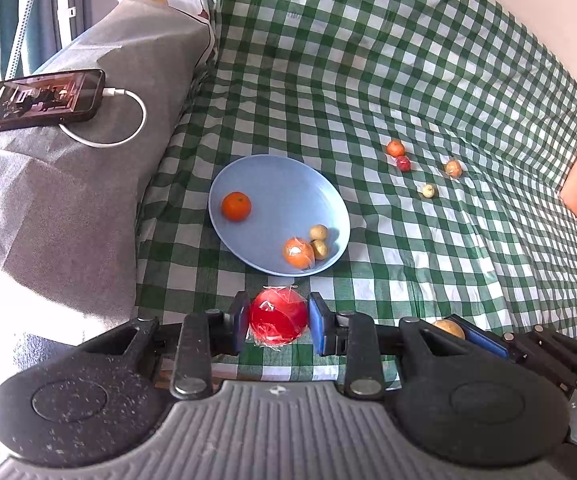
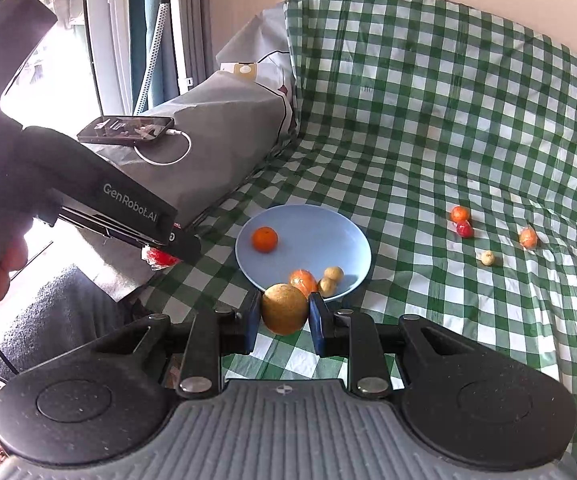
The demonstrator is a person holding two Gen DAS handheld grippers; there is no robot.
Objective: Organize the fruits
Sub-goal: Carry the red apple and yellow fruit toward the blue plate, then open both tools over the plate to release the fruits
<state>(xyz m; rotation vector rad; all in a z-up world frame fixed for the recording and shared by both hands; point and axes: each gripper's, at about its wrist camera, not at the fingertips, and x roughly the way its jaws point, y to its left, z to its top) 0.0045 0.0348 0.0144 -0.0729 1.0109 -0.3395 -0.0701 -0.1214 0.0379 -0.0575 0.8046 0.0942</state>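
Note:
My left gripper (image 1: 277, 320) is shut on a red fruit wrapped in film (image 1: 277, 318), held just in front of the near rim of the blue plate (image 1: 276, 184). The right gripper (image 2: 284, 314) is shut on a yellow-brown round fruit (image 2: 284, 309) at the plate's (image 2: 320, 232) near edge. On the plate lie an orange (image 1: 236, 206), a wrapped orange fruit (image 1: 298, 253) and two small yellowish fruits (image 1: 319, 233). In the right wrist view the left gripper (image 2: 160, 258) shows at the left with the red fruit (image 2: 156, 258).
Several small fruits lie loose on the green checked cloth to the right: an orange one (image 1: 395, 148), a red one (image 1: 403, 163), a wrapped one (image 1: 453, 168), a pale one (image 1: 429, 191). A phone (image 1: 36, 100) on a cable rests on the grey cushion (image 1: 88, 200) at the left.

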